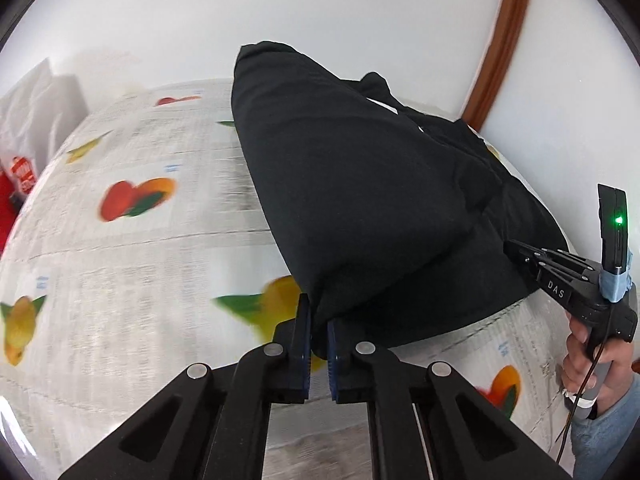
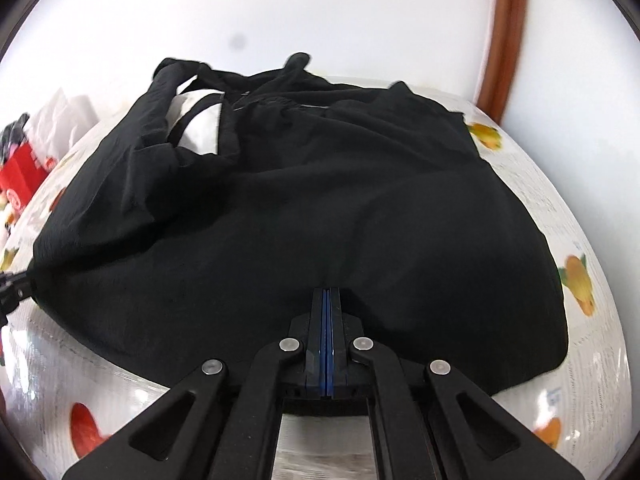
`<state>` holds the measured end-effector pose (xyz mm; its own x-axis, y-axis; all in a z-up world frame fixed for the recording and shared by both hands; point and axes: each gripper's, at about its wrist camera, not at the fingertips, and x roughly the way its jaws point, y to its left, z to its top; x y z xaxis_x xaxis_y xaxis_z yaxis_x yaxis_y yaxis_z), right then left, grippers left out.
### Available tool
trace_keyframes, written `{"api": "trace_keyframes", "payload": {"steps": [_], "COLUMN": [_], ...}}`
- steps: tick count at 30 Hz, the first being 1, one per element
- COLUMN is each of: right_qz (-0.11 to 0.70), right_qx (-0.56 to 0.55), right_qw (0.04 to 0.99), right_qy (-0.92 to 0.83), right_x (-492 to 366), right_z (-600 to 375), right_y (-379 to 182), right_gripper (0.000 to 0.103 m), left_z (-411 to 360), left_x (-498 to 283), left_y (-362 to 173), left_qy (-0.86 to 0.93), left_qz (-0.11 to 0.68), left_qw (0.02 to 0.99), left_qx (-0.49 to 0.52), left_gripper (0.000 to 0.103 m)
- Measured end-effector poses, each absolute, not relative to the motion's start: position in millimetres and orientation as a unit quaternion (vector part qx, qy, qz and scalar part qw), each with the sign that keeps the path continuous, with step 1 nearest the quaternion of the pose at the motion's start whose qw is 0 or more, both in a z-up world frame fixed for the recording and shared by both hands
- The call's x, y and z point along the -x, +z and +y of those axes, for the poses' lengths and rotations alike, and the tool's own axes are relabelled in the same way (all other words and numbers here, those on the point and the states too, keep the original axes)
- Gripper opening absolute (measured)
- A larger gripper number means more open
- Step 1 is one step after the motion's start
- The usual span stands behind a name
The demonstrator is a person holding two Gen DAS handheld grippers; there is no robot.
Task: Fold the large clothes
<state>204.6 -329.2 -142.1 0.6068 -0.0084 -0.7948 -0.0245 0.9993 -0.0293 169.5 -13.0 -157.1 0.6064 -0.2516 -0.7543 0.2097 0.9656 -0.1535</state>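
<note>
The black garment lies spread over a table covered with a fruit-printed, newspaper-patterned cloth, directly ahead of both sets of jaws. The left gripper has its two blue-padded jaws closed on the near corner of the garment: a bunched fold of black fabric sits between the pads, which stand slightly apart around it. From that pinch point the garment extends forward and to the right of the jaws, with its far end raised against the white wall. The right gripper has its jaws pressed fully together, the blue pads meeting face to face; the tips lie on the near hem of the garment, and it cannot be told whether a thin layer of fabric is caught between them. In the right wrist view the garment fills the area ahead of the jaws, with a white inner panel exposed at its far left. In the left wrist view the right gripper appears to the right of the left jaws, held by a hand in a grey sleeve, its tips at the garment's edge. A red box stands far to the left of the jaws, and a brown curved frame runs up the wall to the right.
</note>
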Motion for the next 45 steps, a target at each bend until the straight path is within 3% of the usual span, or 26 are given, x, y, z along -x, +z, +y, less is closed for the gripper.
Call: {"api": "trace_keyframes", "payload": {"steps": [12, 15, 17, 19, 21, 27, 30, 31, 34, 42, 45], "right_qz": [0.446, 0.425, 0.399, 0.379, 0.370, 0.396, 0.422, 0.431, 0.442, 0.316, 0.338], "right_qx": [0.029, 0.031, 0.038, 0.043, 0.039, 0.024, 0.009, 0.009, 0.002, -0.093, -0.111], "right_qw": [0.890, 0.897, 0.906, 0.912, 0.912, 0.899, 0.886, 0.883, 0.874, 0.921, 0.916], "right_qy": [0.092, 0.117, 0.136, 0.154, 0.174, 0.188, 0.190, 0.186, 0.200, 0.209, 0.184], "right_x": [-210, -203, -202, -203, -210, -239, -250, -254, -256, -191, -178], "right_z": [-241, -228, -221, -211, -197, -169, -163, -161, -160, -234, -254], "right_y": [-123, -99, -85, -73, -65, -83, -98, -105, -113, -57, -75], "right_gripper": [0.001, 0.022, 0.051, 0.054, 0.054, 0.053, 0.044, 0.038, 0.008, 0.004, 0.004], "left_z": [76, 82, 85, 88, 85, 74, 60, 57, 49, 38, 36], "left_x": [-132, -127, -121, -118, -121, -141, -149, -150, -155, -158, -158], "left_y": [-160, -160, -159, -159, -158, -167, -169, -169, -171, -173, -174], "left_qy": [-0.098, -0.108, -0.113, -0.122, -0.134, -0.136, -0.124, -0.120, -0.101, -0.077, -0.075], "left_qz": [0.436, 0.439, 0.432, 0.425, 0.419, 0.430, 0.430, 0.430, 0.430, 0.428, 0.427], "left_qw": [0.893, 0.889, 0.892, 0.894, 0.895, 0.889, 0.893, 0.894, 0.897, 0.900, 0.901], "left_qx": [0.058, 0.068, 0.068, 0.071, 0.077, 0.077, 0.053, 0.047, 0.025, -0.010, -0.015], "left_gripper": [0.011, 0.016, 0.025, 0.046, 0.056, 0.057, 0.060, 0.060, 0.062, 0.063, 0.064]}}
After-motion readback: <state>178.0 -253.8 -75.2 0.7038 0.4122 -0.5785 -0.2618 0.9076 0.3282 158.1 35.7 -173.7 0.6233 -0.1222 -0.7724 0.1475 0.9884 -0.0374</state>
